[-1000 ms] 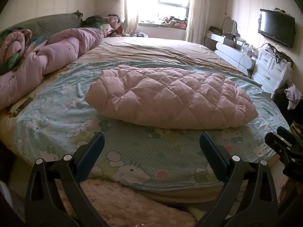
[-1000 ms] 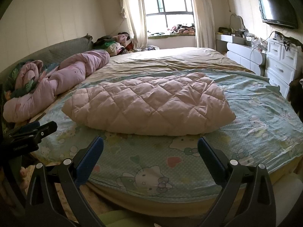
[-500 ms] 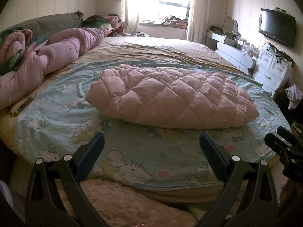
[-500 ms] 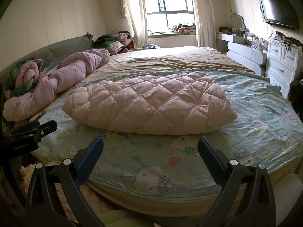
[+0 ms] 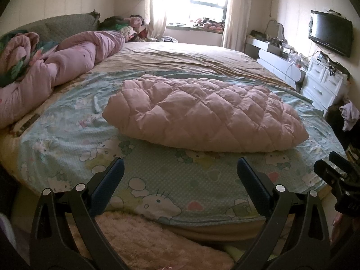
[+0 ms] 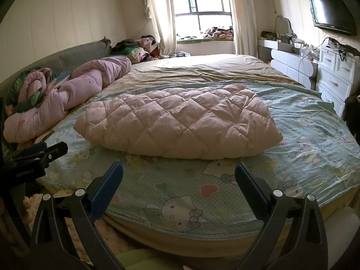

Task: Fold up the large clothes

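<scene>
A pink quilted down garment (image 5: 202, 112) lies folded into a compact puffy bundle on the Hello Kitty sheet (image 5: 157, 180) of the bed; it also shows in the right wrist view (image 6: 180, 121). My left gripper (image 5: 180, 171) is open and empty, hovering at the near edge of the bed, short of the garment. My right gripper (image 6: 178, 175) is open and empty at the same edge. Each gripper shows at the side of the other's view: the right one (image 5: 337, 180) and the left one (image 6: 36, 157).
A rolled pink duvet (image 5: 56, 67) lies along the bed's left side. A white dresser (image 5: 324, 85) and a wall TV (image 5: 330, 33) stand at the right. A fluffy pink rug (image 5: 146, 236) lies below the bed edge. Clothes pile by the window (image 6: 139, 47).
Both grippers have drifted slightly, so the view shifts a little. The garment has not moved and both grippers stay open.
</scene>
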The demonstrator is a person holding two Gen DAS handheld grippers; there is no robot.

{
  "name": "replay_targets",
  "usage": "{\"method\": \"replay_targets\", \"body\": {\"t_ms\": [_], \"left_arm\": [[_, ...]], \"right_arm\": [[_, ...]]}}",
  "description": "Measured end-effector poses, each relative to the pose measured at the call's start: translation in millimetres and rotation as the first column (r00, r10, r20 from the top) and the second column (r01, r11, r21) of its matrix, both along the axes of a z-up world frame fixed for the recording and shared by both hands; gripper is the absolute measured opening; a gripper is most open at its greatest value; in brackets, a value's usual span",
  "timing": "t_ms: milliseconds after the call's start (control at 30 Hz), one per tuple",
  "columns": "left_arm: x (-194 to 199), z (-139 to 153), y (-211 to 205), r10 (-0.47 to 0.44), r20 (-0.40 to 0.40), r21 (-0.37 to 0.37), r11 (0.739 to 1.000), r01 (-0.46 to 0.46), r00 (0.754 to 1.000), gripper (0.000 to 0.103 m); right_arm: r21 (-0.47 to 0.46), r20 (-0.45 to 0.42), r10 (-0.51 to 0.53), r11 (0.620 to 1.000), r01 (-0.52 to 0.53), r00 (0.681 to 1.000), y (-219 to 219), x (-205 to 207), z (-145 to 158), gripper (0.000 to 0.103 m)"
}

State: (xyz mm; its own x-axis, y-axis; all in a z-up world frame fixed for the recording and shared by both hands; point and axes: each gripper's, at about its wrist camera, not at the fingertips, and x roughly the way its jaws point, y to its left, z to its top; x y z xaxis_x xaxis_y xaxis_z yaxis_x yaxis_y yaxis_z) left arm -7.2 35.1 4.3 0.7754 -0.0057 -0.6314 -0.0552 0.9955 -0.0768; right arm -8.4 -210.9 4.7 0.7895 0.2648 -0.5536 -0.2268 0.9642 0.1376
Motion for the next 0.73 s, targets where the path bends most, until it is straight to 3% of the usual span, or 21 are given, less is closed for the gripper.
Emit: {"method": "replay_targets", "body": {"t_ms": [333,533,633,733], "left_arm": [[-5.1,-1.7,13.1,0.039,0.008,-0.009,0.999,-0.039,0.999,0.094],[16.2,-19.7,71.1,0.146,-0.081,-0.042,0.988,-0.15,0.986,0.094],[31.6,-26.3,132.5,0.273,-0.106,-0.035,0.96,-0.278,0.956,0.094],[50.4,-32.5,197.6,0.415,-0.113,0.004,0.909,-0.417,0.903,0.094]], "right_arm": [[0.0,-0.018,-0.035,0.999,0.035,0.999,-10.3,-6.1,-7.2,0.099],[0.007,-0.072,-0.237,0.971,0.238,0.969,-72.5,-9.1,-26.4,0.099],[-0.022,-0.115,-0.448,0.893,0.449,0.887,-139.0,-16.6,-53.1,0.099],[-0.133,-0.149,-0.717,0.697,0.704,0.681,-230.6,-37.2,-96.2,0.099]]}}
